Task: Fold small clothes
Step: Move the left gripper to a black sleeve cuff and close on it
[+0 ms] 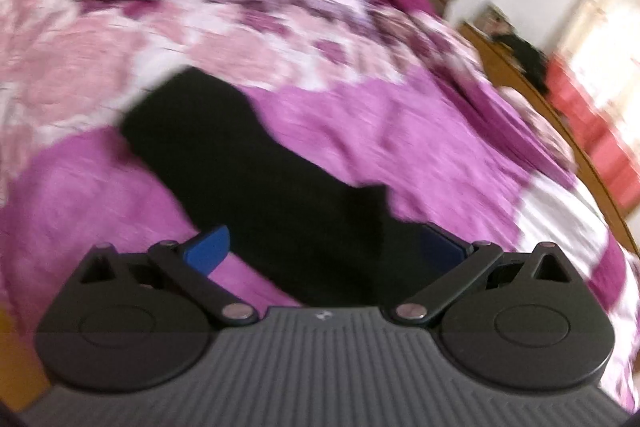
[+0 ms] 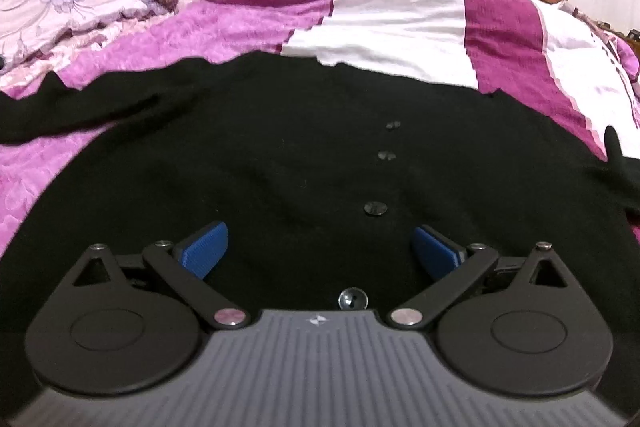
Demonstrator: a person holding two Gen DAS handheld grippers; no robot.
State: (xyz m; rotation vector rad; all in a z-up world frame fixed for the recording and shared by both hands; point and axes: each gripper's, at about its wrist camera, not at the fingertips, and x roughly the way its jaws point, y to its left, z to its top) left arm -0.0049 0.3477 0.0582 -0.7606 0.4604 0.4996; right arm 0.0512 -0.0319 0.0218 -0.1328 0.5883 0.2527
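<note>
Both grippers, left (image 1: 324, 247) and right (image 2: 320, 247), spread wide over a black buttoned cardigan (image 2: 280, 147), gripping nothing. Laid flat on a purple-and-white bedspread (image 2: 400, 15), one sleeve (image 1: 224, 147) stretched outward. No fold visible yet; folding apparently unstarted.

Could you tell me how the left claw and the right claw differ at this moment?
The left claw hovers over a sleeve; the right claw sits above the buttoned front. The left view is blurred, the right sharp. Both are open and hold nothing.
</note>
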